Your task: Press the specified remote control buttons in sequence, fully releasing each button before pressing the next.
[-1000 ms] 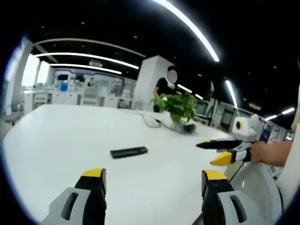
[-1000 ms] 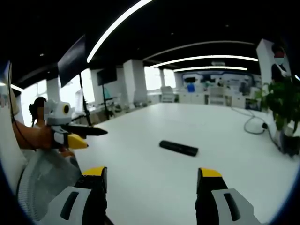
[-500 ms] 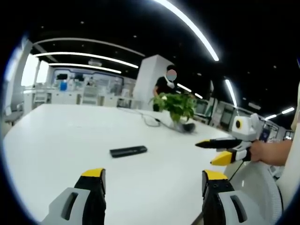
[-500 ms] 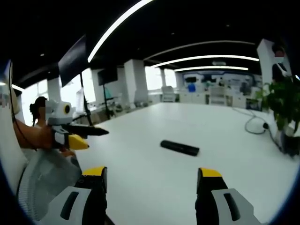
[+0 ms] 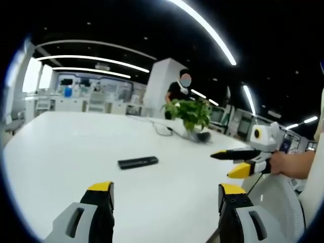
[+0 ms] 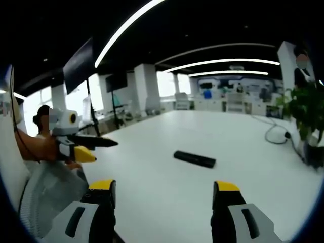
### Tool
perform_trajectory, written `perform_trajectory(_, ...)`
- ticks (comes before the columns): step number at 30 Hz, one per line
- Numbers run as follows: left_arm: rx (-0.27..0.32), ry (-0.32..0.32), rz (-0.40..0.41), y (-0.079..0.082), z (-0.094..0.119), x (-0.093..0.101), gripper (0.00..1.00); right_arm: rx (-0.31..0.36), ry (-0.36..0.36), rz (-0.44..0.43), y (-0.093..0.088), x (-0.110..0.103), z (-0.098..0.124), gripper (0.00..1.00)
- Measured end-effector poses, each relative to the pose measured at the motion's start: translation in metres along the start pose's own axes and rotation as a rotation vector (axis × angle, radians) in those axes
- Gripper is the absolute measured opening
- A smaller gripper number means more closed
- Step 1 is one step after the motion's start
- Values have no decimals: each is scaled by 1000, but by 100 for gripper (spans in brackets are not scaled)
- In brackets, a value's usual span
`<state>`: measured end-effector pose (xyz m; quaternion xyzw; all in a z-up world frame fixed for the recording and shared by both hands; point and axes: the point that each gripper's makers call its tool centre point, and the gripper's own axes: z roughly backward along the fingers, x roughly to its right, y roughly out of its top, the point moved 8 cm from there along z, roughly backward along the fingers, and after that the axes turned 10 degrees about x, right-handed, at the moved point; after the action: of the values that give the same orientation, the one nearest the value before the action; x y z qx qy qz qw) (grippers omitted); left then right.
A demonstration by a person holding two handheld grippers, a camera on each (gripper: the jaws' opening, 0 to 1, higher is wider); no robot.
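A black remote control (image 5: 137, 162) lies flat on the white table (image 5: 61, 147), well ahead of my left gripper (image 5: 164, 188), which stands open with nothing between its yellow-tipped jaws. In the right gripper view the same remote control (image 6: 194, 159) lies ahead of my right gripper (image 6: 164, 186), also open and holding nothing. The right gripper (image 5: 237, 163) comes into the left gripper view from the right, held in a hand above the table edge. The left gripper (image 6: 88, 148) enters the right gripper view from the left, also held in a hand.
A potted green plant (image 5: 191, 115) stands at the table's far side with a cable (image 5: 161, 129) beside it; the plant (image 6: 302, 112) sits at the right in the other view. A person (image 5: 178, 92) stands behind it. A mesh chair back (image 6: 48, 195) is near the table edge.
Both views shifted by a few pixels from small hand movement. The remote control and both grippers are as before.
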<state>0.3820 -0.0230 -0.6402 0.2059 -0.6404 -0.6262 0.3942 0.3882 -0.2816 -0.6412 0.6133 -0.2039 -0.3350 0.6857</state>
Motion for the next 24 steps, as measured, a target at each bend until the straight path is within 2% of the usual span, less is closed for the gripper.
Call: perform_trajectory(24,2,5,-7,1,0,-1,87,6,-5,6,2,-2,0,77)
